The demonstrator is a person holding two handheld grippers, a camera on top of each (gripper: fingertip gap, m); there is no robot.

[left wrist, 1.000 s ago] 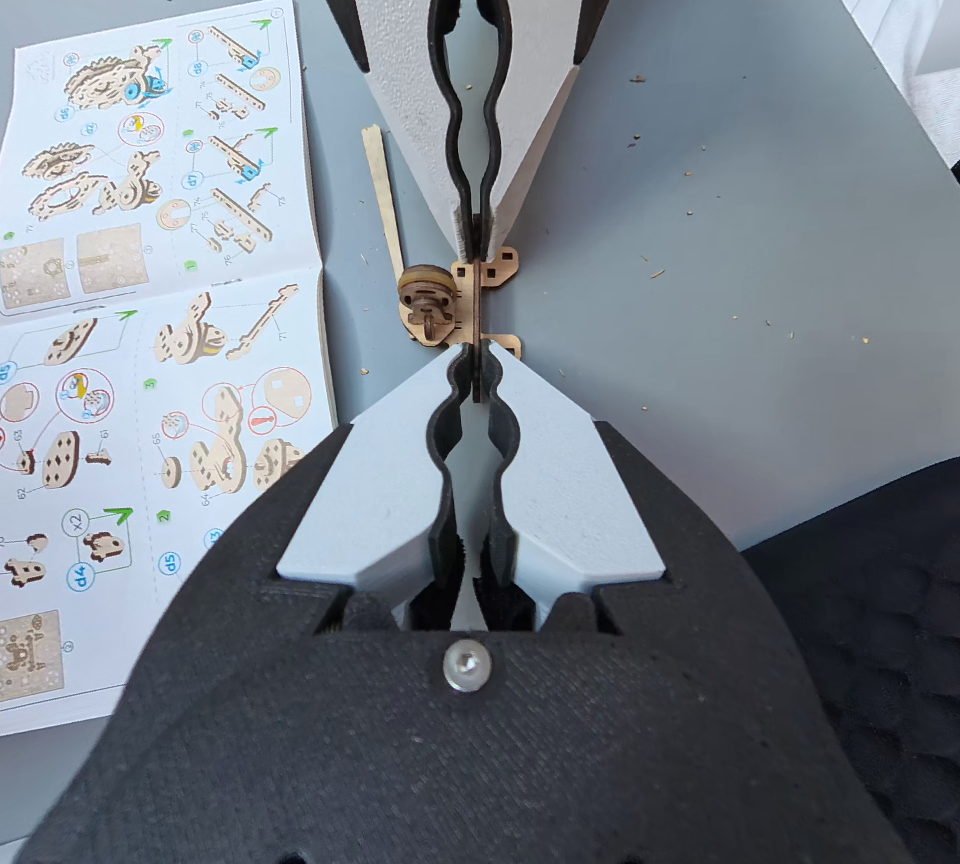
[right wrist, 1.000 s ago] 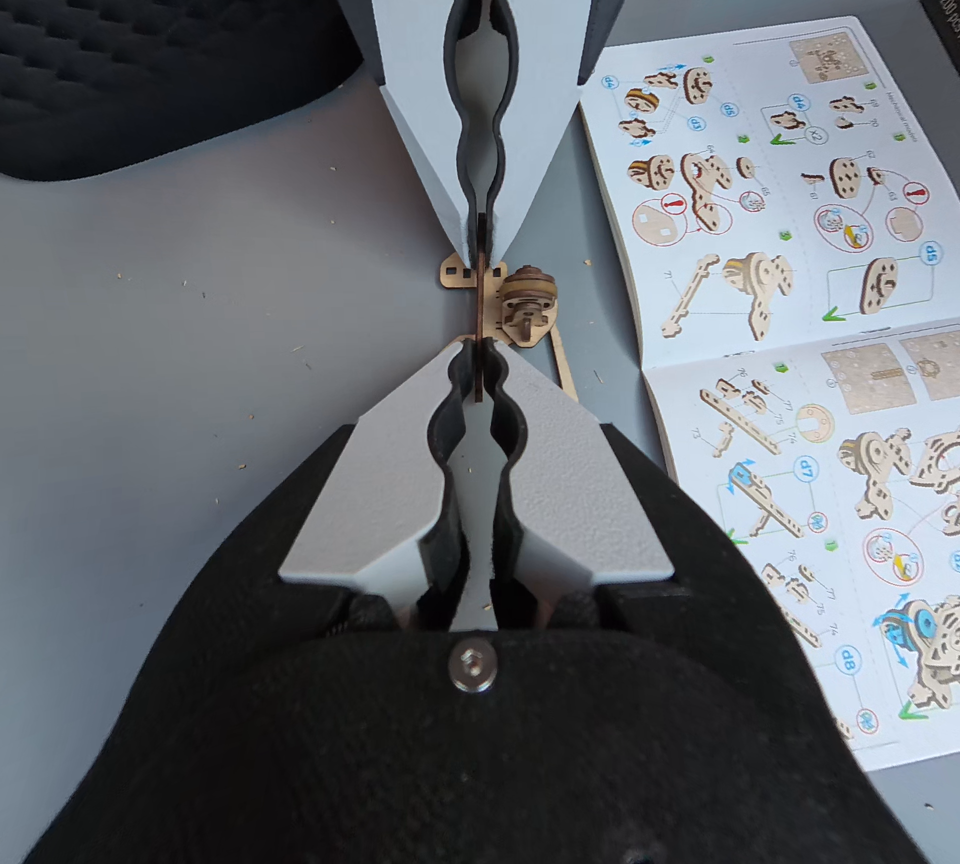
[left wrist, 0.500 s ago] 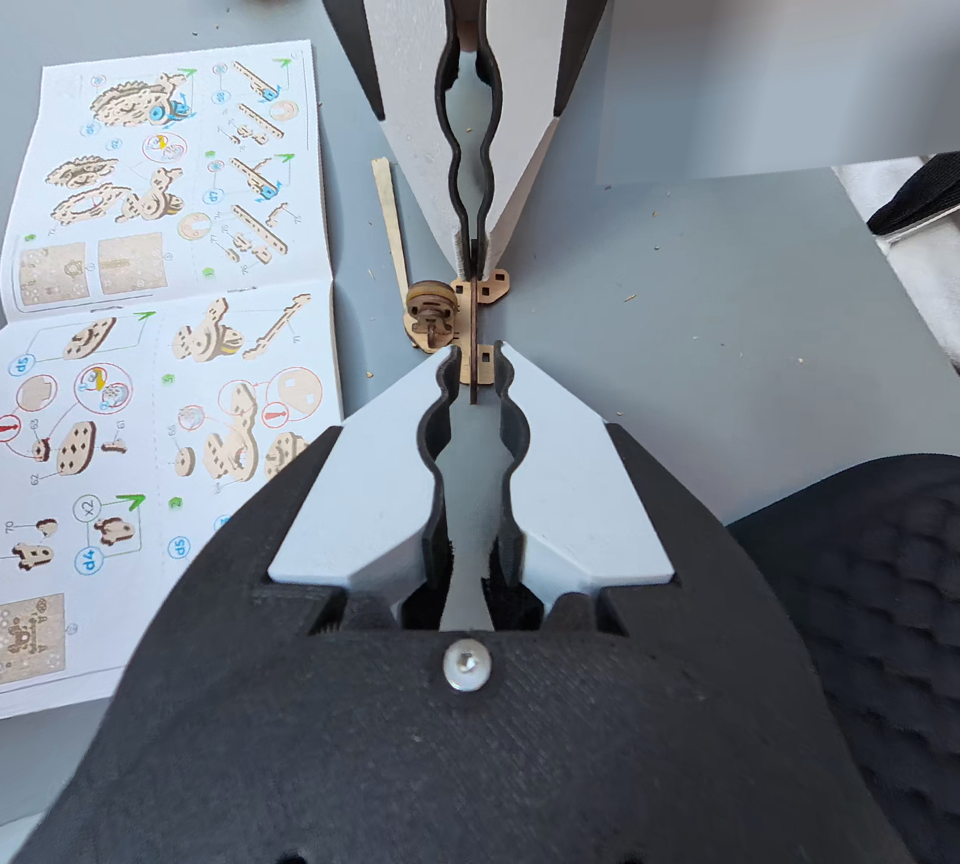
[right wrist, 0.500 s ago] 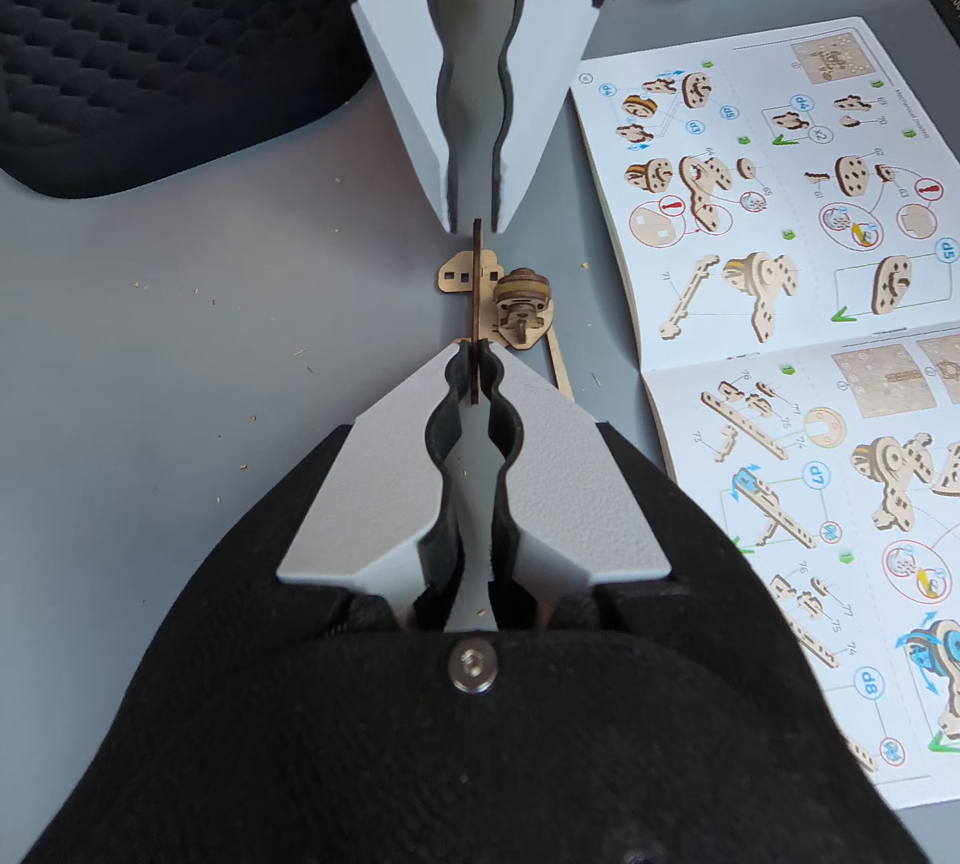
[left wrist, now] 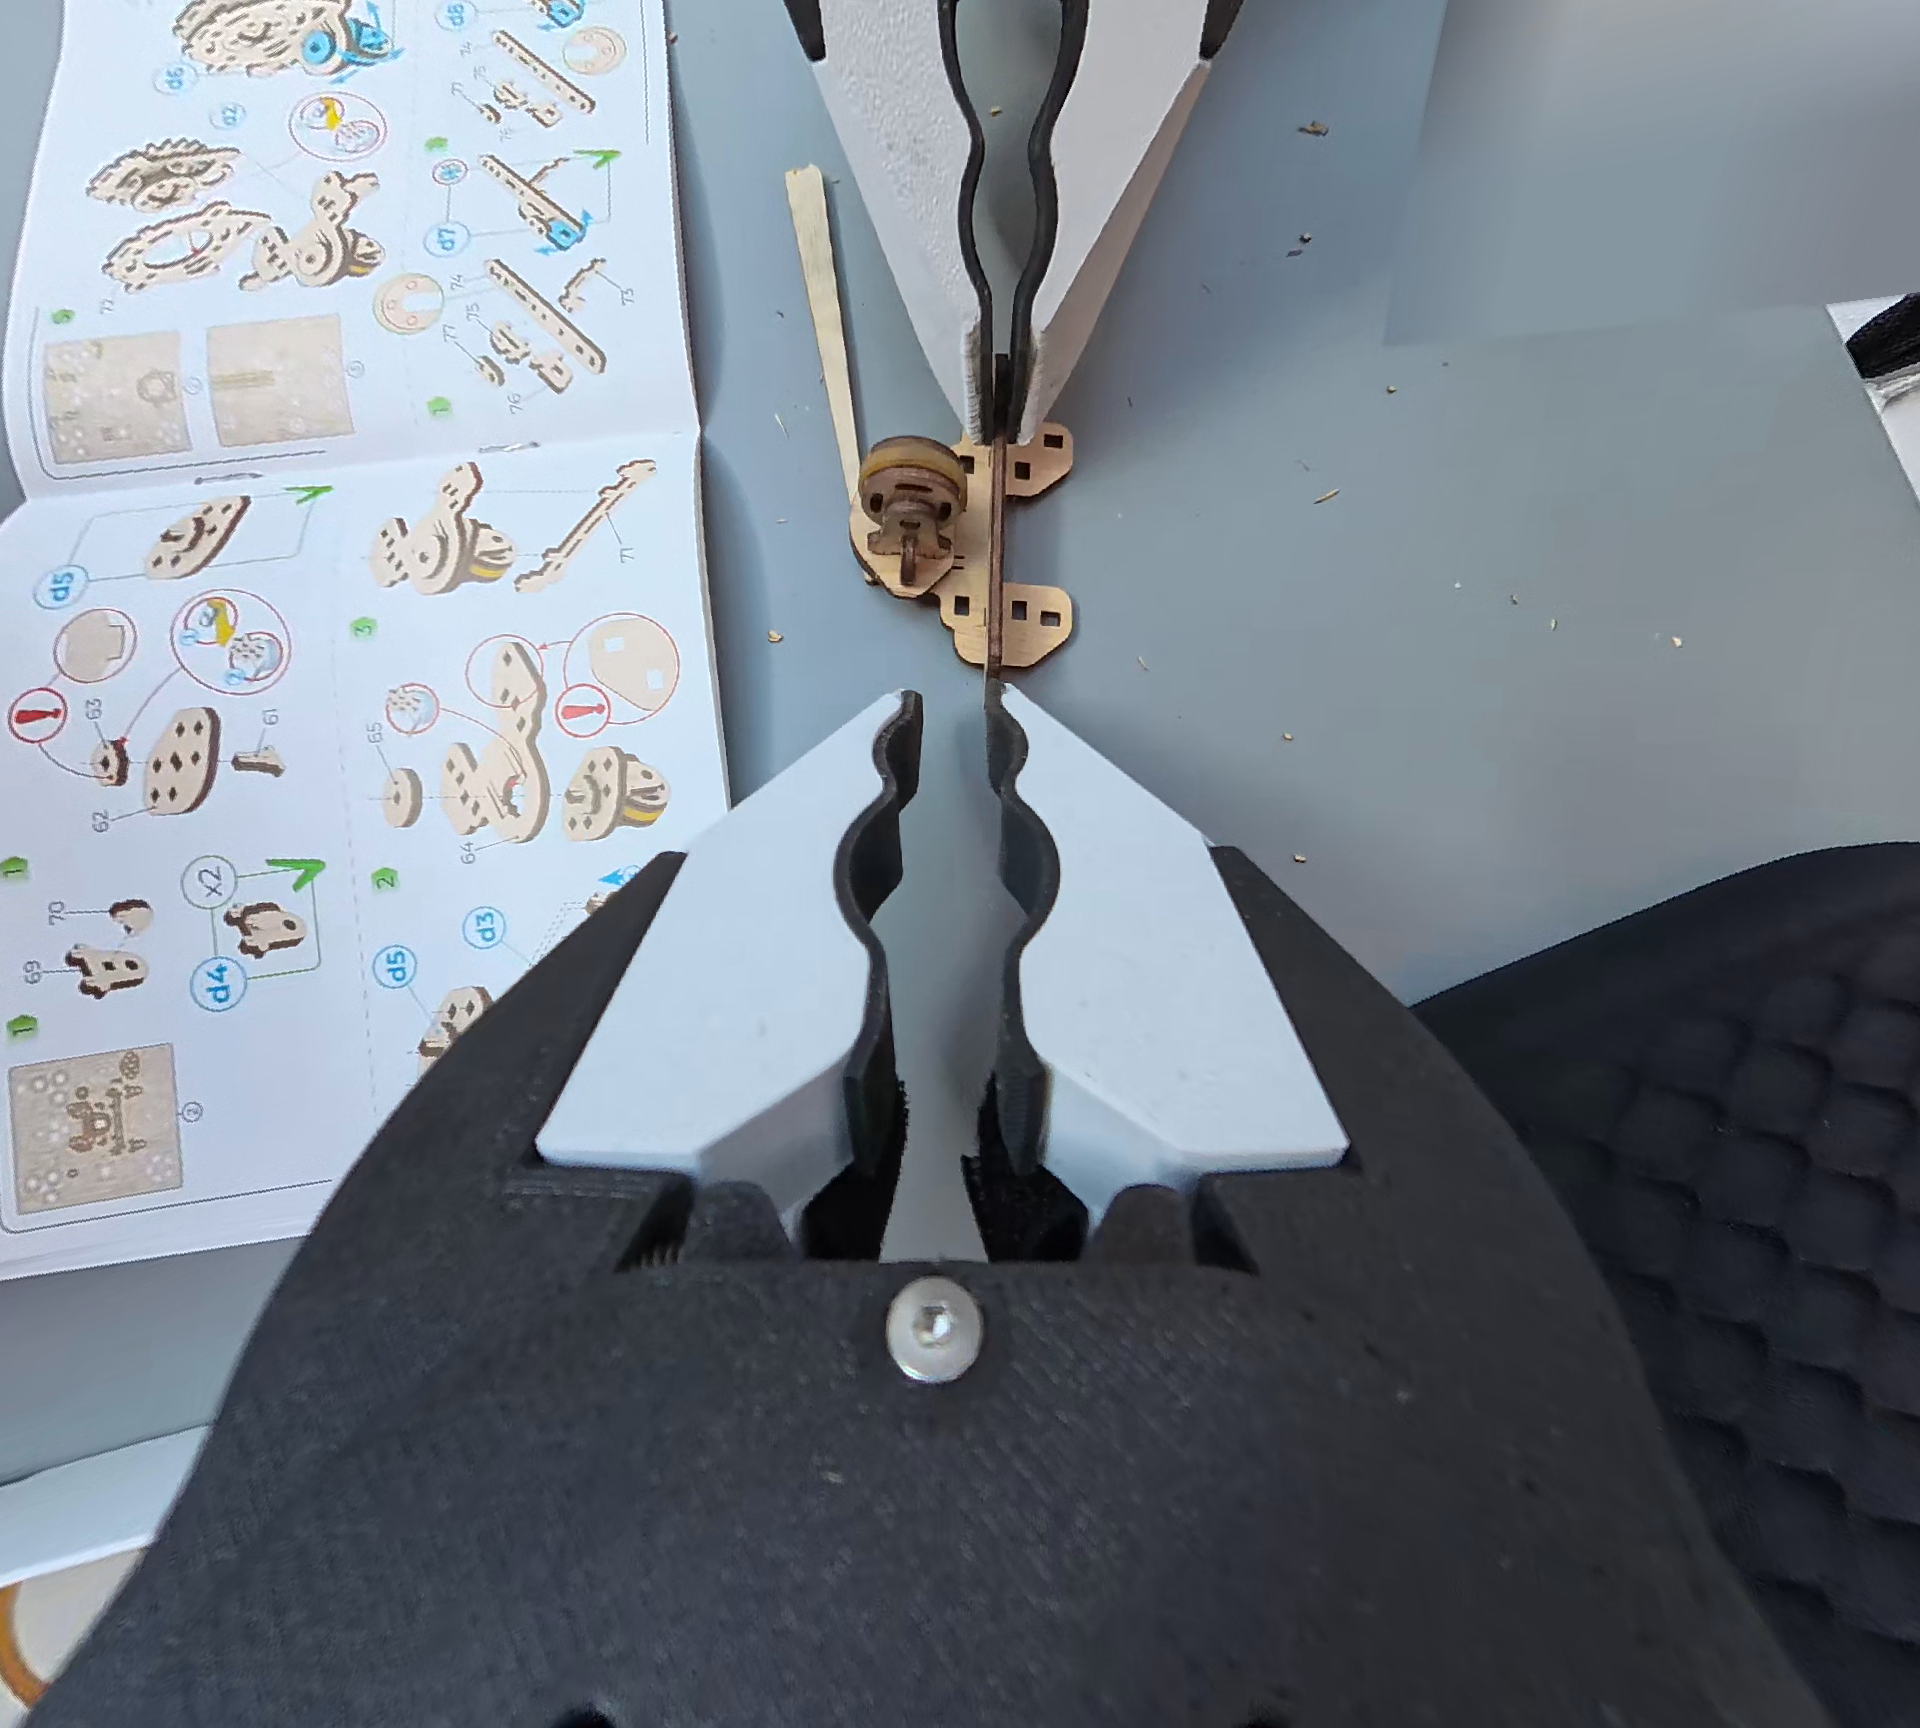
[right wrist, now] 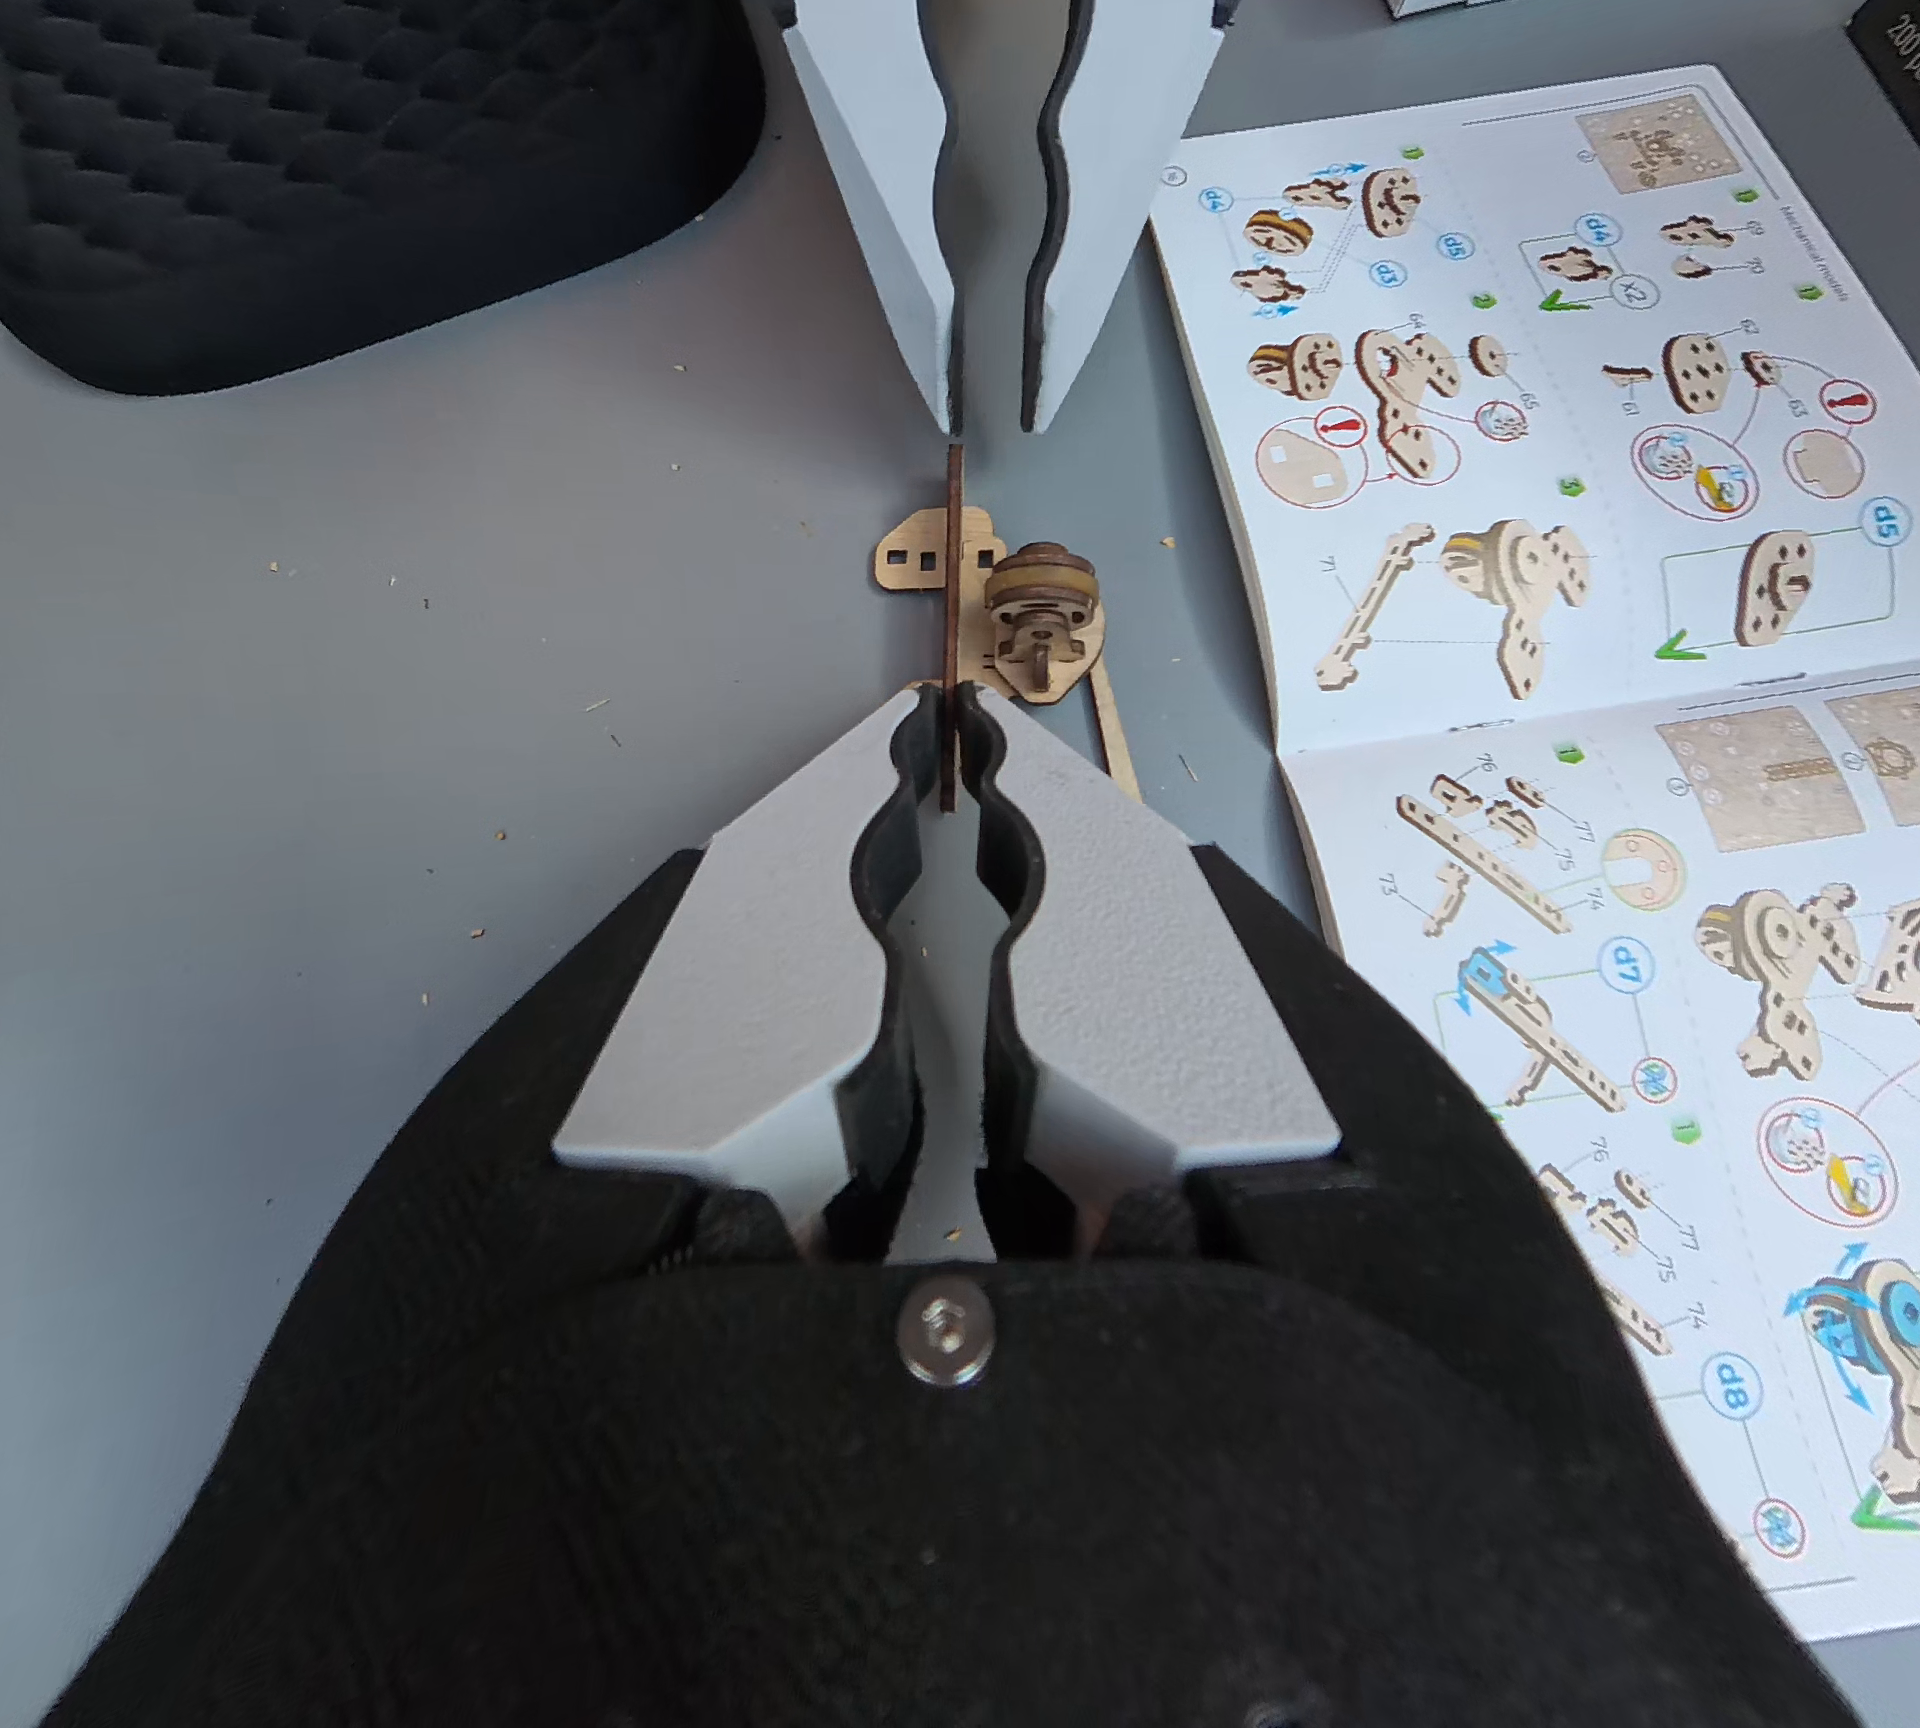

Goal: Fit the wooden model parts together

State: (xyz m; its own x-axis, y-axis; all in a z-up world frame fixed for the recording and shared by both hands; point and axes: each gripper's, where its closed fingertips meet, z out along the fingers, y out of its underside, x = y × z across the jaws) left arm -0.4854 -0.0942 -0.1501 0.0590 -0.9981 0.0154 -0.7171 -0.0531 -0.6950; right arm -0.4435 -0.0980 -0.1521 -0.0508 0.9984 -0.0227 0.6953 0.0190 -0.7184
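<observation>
The wooden model part [left wrist: 961, 551] stands on the worktop [left wrist: 1455, 535]. The instruction booklet [left wrist: 343, 483] lies left of it. A thin wooden stick [left wrist: 826, 307] lies between them.

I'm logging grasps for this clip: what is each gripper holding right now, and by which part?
The right gripper is shut on the wooden model piece, pinching the near end of its thin flat plate. The left gripper is open and holds nothing.
</observation>
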